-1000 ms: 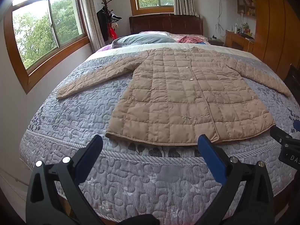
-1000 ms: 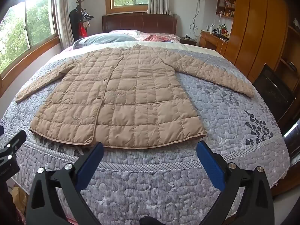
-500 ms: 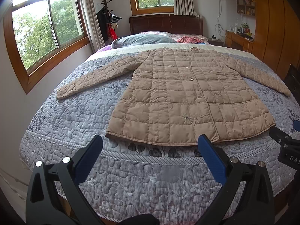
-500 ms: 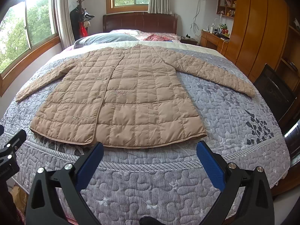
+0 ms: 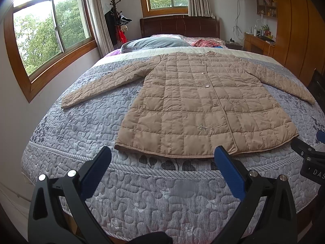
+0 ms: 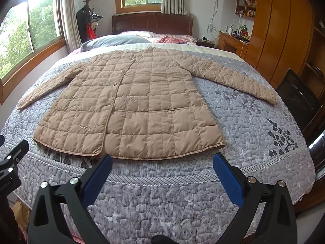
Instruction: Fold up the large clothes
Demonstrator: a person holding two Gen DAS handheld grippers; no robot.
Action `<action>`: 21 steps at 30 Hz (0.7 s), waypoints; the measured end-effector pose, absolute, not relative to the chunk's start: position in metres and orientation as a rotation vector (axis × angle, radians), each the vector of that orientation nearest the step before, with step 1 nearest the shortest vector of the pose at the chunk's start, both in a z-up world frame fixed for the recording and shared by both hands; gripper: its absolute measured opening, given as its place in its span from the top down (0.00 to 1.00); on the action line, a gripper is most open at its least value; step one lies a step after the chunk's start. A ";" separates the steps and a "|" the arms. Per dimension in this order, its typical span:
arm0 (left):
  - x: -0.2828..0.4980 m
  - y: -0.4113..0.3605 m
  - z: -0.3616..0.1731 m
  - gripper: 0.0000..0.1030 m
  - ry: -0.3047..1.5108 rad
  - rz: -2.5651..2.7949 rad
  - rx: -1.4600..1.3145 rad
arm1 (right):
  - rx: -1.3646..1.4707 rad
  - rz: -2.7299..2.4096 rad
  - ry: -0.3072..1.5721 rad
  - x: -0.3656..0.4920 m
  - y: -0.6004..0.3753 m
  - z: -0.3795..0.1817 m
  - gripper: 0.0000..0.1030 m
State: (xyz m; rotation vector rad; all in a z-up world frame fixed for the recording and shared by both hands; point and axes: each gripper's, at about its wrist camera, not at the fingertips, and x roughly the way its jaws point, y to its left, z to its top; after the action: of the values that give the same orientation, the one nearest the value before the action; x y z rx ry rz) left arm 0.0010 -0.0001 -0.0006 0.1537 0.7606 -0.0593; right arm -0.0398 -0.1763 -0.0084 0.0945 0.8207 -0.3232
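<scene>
Bedroom, wooden windows at left, wardrobe at right. Bed (image 5: 85,134) under a grey quilted cover. Tan quilted coat (image 5: 203,109) spread flat on it, front up, buttoned, hem toward the foot, sleeves stretched out to either side. Left gripper (image 5: 162,162) held level over the foot of the bed, blue fingers (image 5: 97,170) spread wide, empty. Right gripper (image 6: 162,164) likewise, fingers (image 6: 227,174) spread, empty. Coat hem just beyond both sets of fingertips, untouched.
</scene>
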 end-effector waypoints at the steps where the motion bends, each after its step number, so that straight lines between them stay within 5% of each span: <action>1: 0.001 0.000 -0.001 0.03 0.760 -0.059 0.154 | 0.094 -0.324 0.821 -0.040 -0.176 -0.008 0.04; 21: -0.001 0.000 0.001 0.03 0.761 -0.059 0.155 | 0.096 -0.316 0.830 -0.039 -0.174 -0.010 0.04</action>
State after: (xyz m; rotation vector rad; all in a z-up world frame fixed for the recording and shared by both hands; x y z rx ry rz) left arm -0.0010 -0.0001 0.0011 0.1545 0.7608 -0.0593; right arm -0.0394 -0.1738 -0.0099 0.0960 0.8303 -0.3158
